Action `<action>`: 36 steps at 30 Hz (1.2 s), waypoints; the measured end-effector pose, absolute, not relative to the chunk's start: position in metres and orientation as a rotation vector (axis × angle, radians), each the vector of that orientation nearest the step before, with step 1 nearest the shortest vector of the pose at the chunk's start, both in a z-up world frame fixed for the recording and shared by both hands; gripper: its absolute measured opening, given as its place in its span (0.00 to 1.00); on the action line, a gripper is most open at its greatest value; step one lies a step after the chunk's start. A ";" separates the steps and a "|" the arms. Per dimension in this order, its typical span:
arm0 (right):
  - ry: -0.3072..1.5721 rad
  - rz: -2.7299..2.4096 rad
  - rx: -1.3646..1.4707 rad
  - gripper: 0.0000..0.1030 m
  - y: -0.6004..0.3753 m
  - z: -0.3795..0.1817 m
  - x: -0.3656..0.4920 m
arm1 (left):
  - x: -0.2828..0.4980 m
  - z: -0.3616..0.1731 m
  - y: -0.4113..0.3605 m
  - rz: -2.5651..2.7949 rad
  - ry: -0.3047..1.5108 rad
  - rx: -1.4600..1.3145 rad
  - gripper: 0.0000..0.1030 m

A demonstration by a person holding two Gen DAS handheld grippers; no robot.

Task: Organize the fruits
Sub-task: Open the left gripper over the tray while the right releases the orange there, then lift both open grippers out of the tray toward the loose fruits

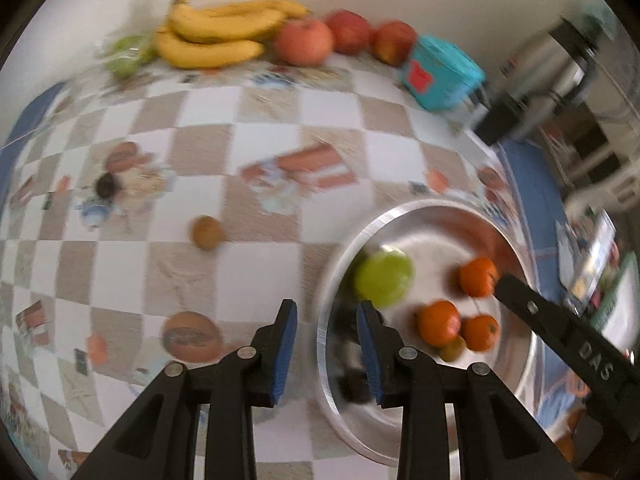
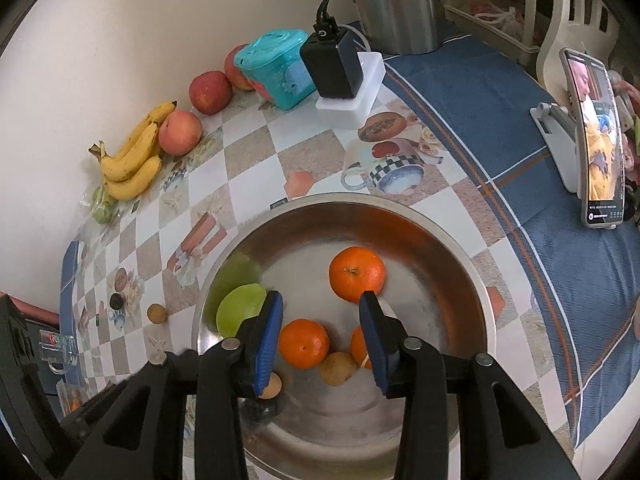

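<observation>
Grippers [image 2: 320, 332] over our bowl [image 2: 460, 248], both with fingers apart and holding nothing.
We see three oranges [image 2: 357, 274] and a green apple [image 2: 240, 310] inside; bananas [image 2: 132, 160] lie by the wall.

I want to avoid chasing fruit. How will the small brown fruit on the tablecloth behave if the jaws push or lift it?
The small brown fruit looks round and lies alone on the flat tablecloth, so a push would probably roll it. It seems small against the open left gripper, so likely light. Its skin looks matte, perhaps not slippery.
</observation>
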State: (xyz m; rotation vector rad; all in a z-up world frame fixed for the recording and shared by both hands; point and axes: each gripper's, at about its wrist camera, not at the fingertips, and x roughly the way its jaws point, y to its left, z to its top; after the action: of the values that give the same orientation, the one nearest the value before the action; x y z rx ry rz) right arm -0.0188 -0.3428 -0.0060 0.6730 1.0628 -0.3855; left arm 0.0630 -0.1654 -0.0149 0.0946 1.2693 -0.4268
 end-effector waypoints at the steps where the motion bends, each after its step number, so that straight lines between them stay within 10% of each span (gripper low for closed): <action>1: 1.063 -0.386 0.672 0.40 -0.342 -0.006 -0.019 | 0.066 -0.014 -0.164 -0.411 1.264 0.088 0.33; 14: 1.073 -0.333 0.615 0.39 -0.319 -0.002 -0.005 | 0.090 -0.011 -0.130 -0.276 1.260 -0.007 0.36; 20: 1.078 -0.314 0.581 0.39 -0.311 0.000 0.001 | 0.092 -0.011 -0.125 -0.250 1.260 -0.013 0.53; 22: 1.083 -0.312 0.570 0.43 -0.309 -0.001 0.002 | 0.093 -0.012 -0.122 -0.228 1.263 -0.013 0.72; 25: 1.089 -0.320 0.558 0.64 -0.308 -0.003 0.003 | 0.094 -0.015 -0.120 -0.201 1.270 -0.007 0.77; 36: 1.095 -0.333 0.524 0.74 -0.307 -0.007 0.006 | 0.096 -0.022 -0.111 -0.126 1.285 -0.005 0.96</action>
State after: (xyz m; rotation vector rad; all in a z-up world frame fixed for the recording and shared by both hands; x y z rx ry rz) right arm 0.0056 -0.3070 -0.0066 0.5236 1.0951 -0.3334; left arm 0.0957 -0.1105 -0.0222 -0.0046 1.2848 -0.1258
